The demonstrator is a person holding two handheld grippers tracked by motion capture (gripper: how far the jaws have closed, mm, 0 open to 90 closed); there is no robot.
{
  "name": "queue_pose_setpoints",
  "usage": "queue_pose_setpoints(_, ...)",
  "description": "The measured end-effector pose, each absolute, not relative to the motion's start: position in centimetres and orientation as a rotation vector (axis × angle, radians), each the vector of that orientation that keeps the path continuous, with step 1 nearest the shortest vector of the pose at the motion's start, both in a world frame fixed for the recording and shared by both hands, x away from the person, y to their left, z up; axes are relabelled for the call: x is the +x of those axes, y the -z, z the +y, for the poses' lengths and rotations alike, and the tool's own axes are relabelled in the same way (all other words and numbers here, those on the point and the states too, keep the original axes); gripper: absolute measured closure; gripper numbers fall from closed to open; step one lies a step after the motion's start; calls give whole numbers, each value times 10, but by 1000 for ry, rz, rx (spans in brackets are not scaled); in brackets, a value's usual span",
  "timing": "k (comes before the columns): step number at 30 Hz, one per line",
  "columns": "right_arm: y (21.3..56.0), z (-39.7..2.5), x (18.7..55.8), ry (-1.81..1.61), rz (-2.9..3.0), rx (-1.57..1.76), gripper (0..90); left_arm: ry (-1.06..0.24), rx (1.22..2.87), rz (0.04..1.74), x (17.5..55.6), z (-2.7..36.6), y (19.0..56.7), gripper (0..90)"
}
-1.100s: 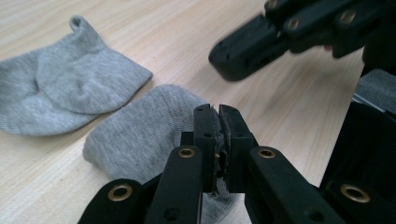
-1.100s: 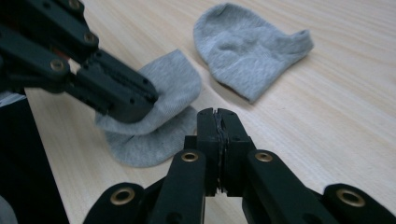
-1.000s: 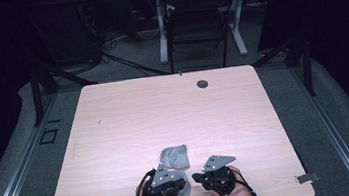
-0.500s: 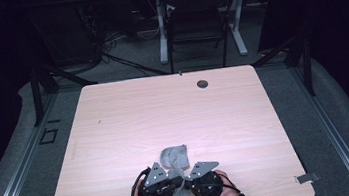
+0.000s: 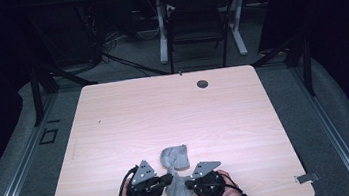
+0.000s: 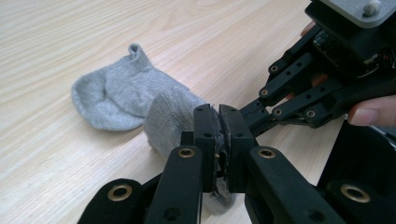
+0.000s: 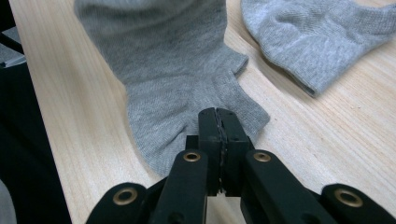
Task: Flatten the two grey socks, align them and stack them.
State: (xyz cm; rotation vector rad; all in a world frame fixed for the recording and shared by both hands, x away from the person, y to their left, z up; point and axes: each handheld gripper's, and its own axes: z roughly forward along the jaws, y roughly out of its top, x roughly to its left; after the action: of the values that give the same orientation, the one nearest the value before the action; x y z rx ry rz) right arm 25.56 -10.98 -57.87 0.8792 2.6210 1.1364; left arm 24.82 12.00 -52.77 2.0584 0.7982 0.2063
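Sock (image 5: 177,188) lies near the front edge of the wooden surface (image 5: 174,113), in the high view. It sits between the left hand-held gripper (image 5: 168,180) and the right hand-held gripper (image 5: 189,182), and both touch it. A second sock (image 5: 175,157) lies just behind it, bunched up. Two hands hold the grippers from below.

In the left gripper view, the left hand-held gripper (image 6: 218,135) is clenched tight on the sock's (image 6: 170,116) edge. The second sock (image 6: 112,95) lies flat on the surface (image 6: 196,37) behind. The right hand-held gripper (image 6: 254,112) reaches in from the right side.

In the right gripper view, the right hand-held gripper (image 7: 218,123) is clenched on the sock's (image 7: 173,79) edge too. The second sock (image 7: 317,32) lies at the top right, just beside it.
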Motion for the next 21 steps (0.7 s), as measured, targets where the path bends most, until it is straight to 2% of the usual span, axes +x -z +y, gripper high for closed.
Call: queue_pose_setpoints(21, 576, -119, 253, -1091, 2619, 896, 892, -229, 2145, 889, 245, 148, 553, 858)
